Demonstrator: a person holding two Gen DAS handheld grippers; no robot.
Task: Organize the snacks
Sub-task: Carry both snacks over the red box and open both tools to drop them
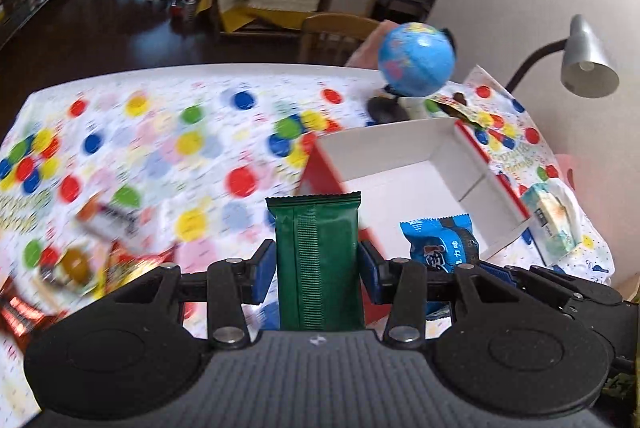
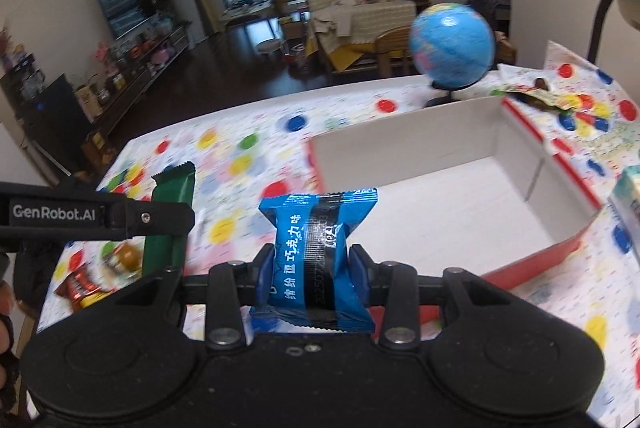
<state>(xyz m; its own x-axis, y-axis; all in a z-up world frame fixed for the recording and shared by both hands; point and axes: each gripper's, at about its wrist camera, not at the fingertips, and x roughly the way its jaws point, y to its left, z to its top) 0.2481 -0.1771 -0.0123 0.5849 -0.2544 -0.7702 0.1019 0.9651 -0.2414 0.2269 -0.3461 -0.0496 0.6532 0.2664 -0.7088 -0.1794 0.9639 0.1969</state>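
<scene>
1. Closest up, the left gripper [image 1: 318, 270] has its jaws clamped on a green snack bar [image 1: 318, 256], held upright with the crimped end pointing up. Only the seam side of the wrapper shows, so no brand to read there

2. The right gripper [image 2: 312, 270] is pinching a blue snack pack [image 2: 318, 260] the same way, blue pads squeezing both sides. The wrapper has white Chinese characters, something like "巧克力味" in there, plus a dark band with a printed code starting "2025", the rest too smeared to read

3. In the right wrist view the other gripper's arm pokes in from the left with "GenRobot.AI" in white on black, and the green bar sticks up behind it

4. Both snacks are up off the table, hovering near the front edge of the red box [image 1: 496, 184], which has a white inside and a divider wall near its right end

5. Loose snacks [image 2: 86, 282] lie on the polka-dot tablecloth [image 1: 160, 148] to the left, an orange-red wrapper and a brownish round one, all blurry

6. A tissue pack [image 1: 554, 224] sits just right of the box

7. Behind the box: a blue globe [image 1: 416, 58] on a dark stand, another wrapper [image 2: 538, 96] beside it, and a grey desk lamp [image 1: 586, 62] at far right
</scene>
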